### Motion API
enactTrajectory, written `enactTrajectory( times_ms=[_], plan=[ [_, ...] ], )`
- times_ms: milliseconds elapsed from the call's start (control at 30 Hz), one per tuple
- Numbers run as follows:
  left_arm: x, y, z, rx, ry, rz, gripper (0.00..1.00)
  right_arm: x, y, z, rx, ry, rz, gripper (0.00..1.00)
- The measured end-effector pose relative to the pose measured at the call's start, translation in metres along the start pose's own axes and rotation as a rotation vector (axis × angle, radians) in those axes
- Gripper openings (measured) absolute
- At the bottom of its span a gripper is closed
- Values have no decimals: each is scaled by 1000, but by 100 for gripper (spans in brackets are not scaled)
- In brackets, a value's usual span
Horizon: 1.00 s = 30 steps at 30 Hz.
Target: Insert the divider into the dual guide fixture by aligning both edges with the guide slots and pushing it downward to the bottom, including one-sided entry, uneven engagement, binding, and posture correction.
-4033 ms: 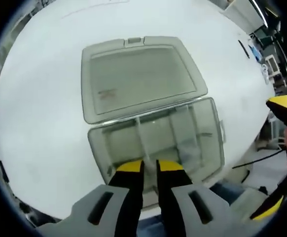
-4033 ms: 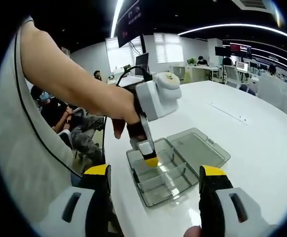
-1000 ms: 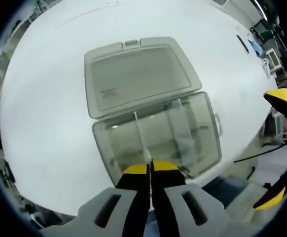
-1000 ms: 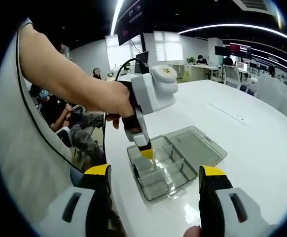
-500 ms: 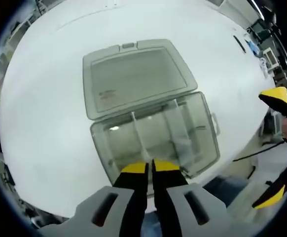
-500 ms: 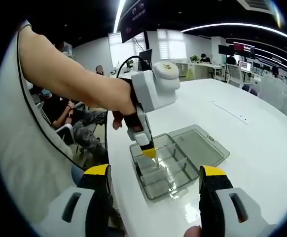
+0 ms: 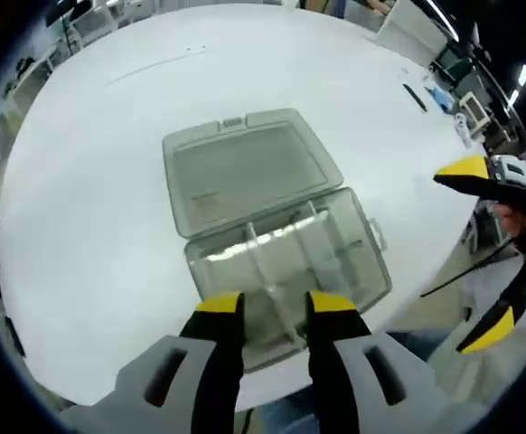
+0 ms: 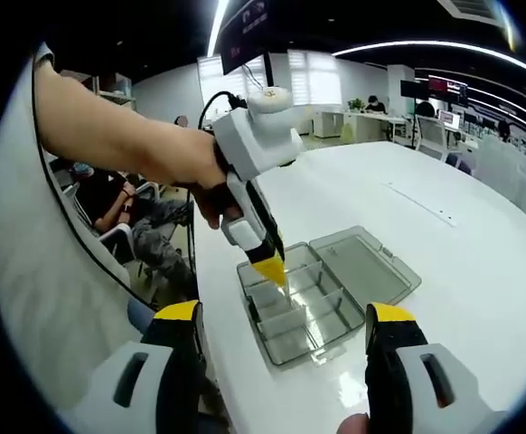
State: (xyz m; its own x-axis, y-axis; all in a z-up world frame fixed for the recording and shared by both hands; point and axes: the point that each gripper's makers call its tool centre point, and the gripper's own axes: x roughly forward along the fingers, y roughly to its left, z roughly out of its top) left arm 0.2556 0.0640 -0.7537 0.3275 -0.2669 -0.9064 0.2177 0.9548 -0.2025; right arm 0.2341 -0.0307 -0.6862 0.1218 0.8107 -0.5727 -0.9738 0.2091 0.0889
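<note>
across the frame's middle, white tabletop (image 7: 82, 181); centre, clear box (image 7: 281, 244), lid flat, divider (image 7: 261, 262) upright inside. left tongs (image 7: 275, 306) lower centre, parted, empty. right tongs (image 8: 286, 316) wide, empty. risk: divider seated unevenly, binding if pushed one-sided.

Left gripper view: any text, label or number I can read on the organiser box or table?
Clear grey plastic organiser box, open lid: a small reddish mark at its near left, too blurred to read.
White table: no readable text.
Left claw, open above the box: no markings visible.
</note>
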Motion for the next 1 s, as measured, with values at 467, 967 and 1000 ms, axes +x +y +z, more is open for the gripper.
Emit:
enactTrajectory(
  times_ms=[467,967,1000],
  plan=[
    [-31,-3,8,-56,-239,-139,33,5,-2,-2,8,33,-8,72],
    [-49,-26,7,-6,-419,-272,41,0,-2,-22,74,47,-45,71],
    [-50,-27,7,3,-424,-280,41,-1,-2,-23,79,48,-48,71]
  ],
)
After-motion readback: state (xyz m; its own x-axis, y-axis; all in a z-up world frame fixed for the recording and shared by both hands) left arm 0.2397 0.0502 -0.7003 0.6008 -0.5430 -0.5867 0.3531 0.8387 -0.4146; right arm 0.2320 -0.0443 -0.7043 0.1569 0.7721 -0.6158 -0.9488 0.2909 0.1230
